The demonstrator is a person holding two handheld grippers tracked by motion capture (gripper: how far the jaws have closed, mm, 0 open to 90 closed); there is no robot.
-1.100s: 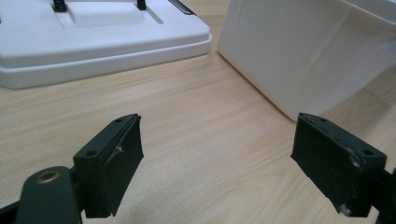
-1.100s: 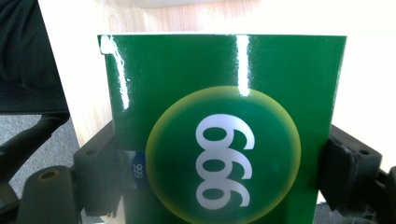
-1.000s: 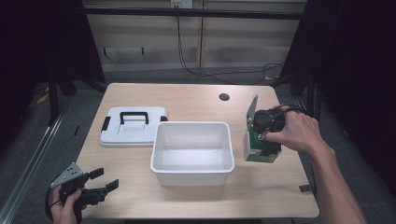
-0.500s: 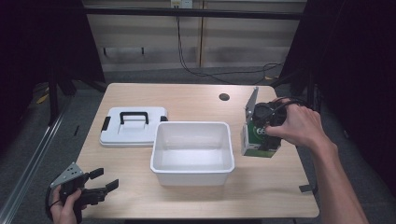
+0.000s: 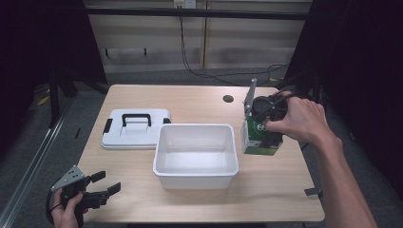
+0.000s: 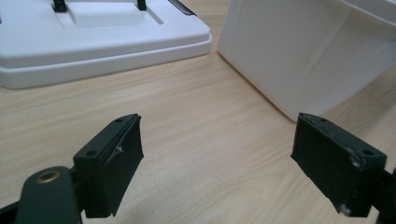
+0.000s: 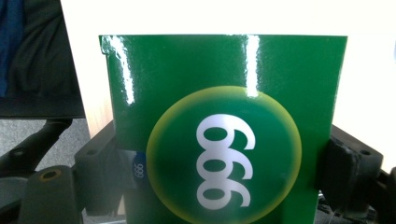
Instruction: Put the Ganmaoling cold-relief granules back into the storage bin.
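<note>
High view: green box [image 5: 259, 138] is clamped by right tongs [image 5: 266, 127] beside white bin [image 5: 196, 175], not yet inside; left tongs [image 5: 104, 183] gape idle.

My left gripper [image 5: 97, 187]: black jaws with scuffed pads, a brass rivet, grey three-cornered plate on top.

Tabletop [image 5: 199, 102]: pale wood-grain laminate, rectangular, with a round dark cable hole [image 5: 228, 99] near its far edge. Floor [image 5: 157, 76]: grey. Back wall [image 5: 142, 42]: beige panels under a dark horizontal rail [image 5: 142, 9], black cables [image 5: 190, 52] hanging down to the floor. Black curtains [image 5: 43, 42] stood at both sides. Lighting: even, from overhead.
</note>
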